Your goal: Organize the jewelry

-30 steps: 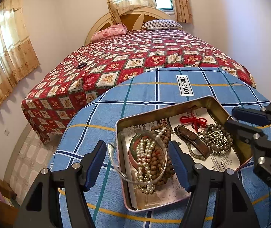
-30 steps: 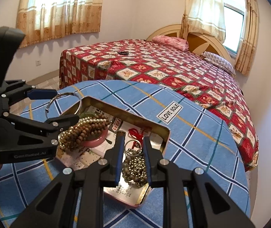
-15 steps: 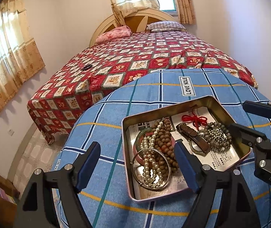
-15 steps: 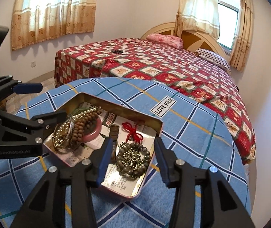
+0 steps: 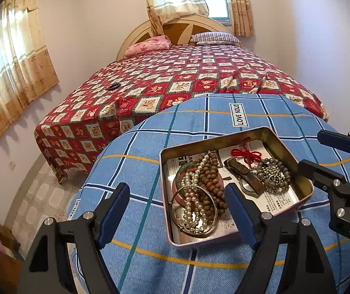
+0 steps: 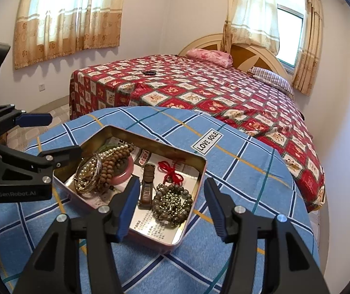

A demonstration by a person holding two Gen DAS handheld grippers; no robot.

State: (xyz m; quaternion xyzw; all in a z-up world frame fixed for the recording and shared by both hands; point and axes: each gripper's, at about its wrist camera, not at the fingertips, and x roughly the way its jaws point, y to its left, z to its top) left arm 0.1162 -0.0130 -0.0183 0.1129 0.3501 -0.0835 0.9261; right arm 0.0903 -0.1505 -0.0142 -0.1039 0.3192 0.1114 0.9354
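Note:
An open metal tin [image 5: 214, 142] sits on the blue checked tablecloth [image 5: 138, 220]. In its left half a silver bangle [image 5: 214, 212] lies over a pearl string [image 5: 194, 196], brown wooden beads [image 5: 211, 181] and a pink bangle [image 5: 175, 188]. In its right half lie a brown-strapped watch [image 6: 148, 188], a red knotted cord [image 6: 172, 171] and a grey bead bracelet [image 6: 172, 203]. My left gripper [image 5: 176, 191] hangs open above the tin's near left end, holding nothing. My right gripper [image 6: 171, 186] hovers over the grey beads with its jaws opening, and the pads touch nothing.
The cloth carries a white "LOVE SOLE" label [image 5: 239, 114] behind the tin. Beyond the round table stands a bed with a red patchwork quilt [image 5: 175, 80], with a small dark object [image 5: 114, 87] on it. Tiled floor [image 5: 40, 196] lies to the left, and walls and curtained windows stand all around.
The silver bangle left my left gripper and now lies on the pearls in the tin. My right gripper, nearly shut over the grey beads, has opened. Both grippers drew back from the tin.

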